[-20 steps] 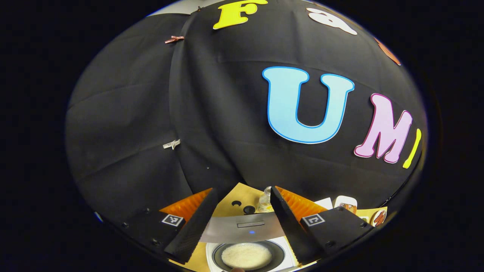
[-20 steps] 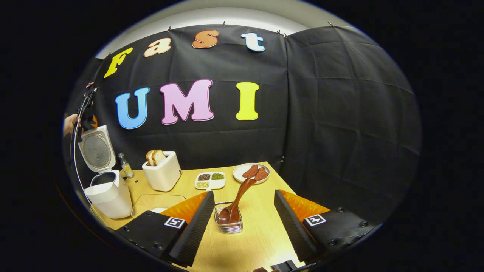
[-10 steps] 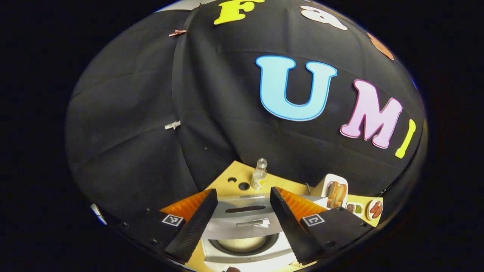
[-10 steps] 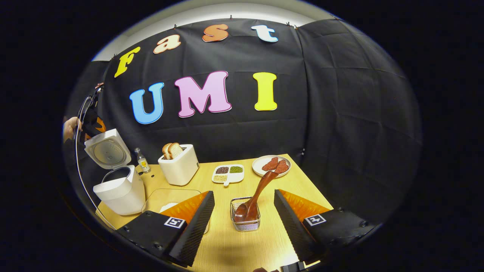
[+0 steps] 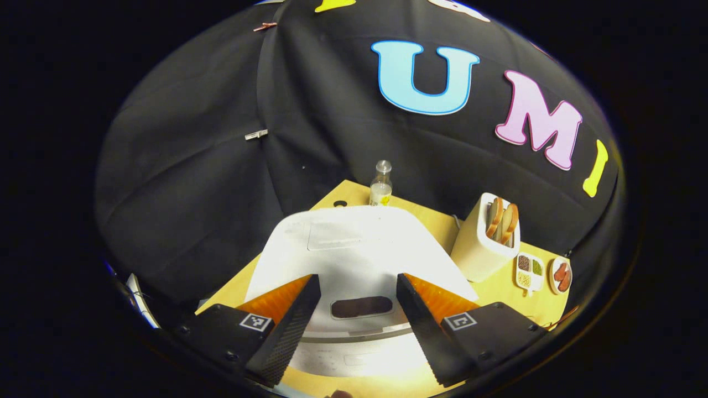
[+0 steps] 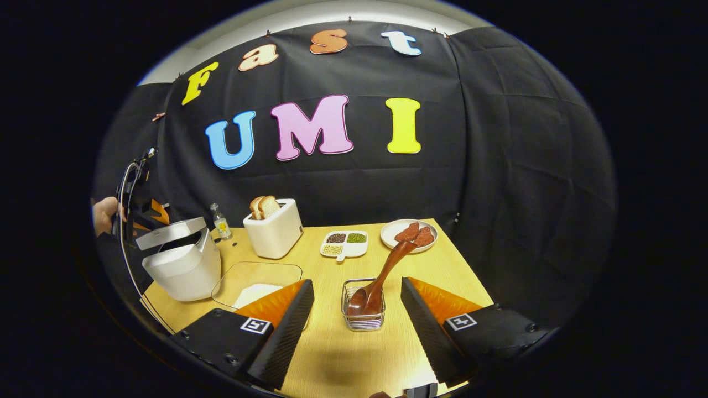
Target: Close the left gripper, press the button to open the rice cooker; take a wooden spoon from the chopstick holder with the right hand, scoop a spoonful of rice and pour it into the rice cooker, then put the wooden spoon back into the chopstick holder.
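Observation:
The white rice cooker (image 5: 359, 243) lies right below my left gripper (image 5: 357, 276), whose fingers stand open over the lowered lid. In the right gripper view the cooker (image 6: 182, 265) stands at the table's left edge, its lid (image 6: 168, 233) tilted low with a gap at the front. A hand (image 6: 105, 215) holds the left gripper (image 6: 149, 213) just above it. The wooden spoon (image 6: 387, 268) leans in the wire chopstick holder (image 6: 363, 320), bowl down. My right gripper (image 6: 357, 282) is open, the holder ahead between its fingers, untouched. A clear tray (image 6: 279, 269) holds white rice (image 6: 257, 293).
A white toaster with bread (image 6: 274, 229) stands behind the tray, a small bottle (image 6: 221, 224) next to the cooker. A divided dish of beans (image 6: 344, 244) and a plate of meat slices (image 6: 408, 235) lie at the back. The table's right edge is near.
The cooker's lid has swung from upright down to almost shut, with the left gripper following above it. The right gripper has shifted, its view now taking in more of the table.

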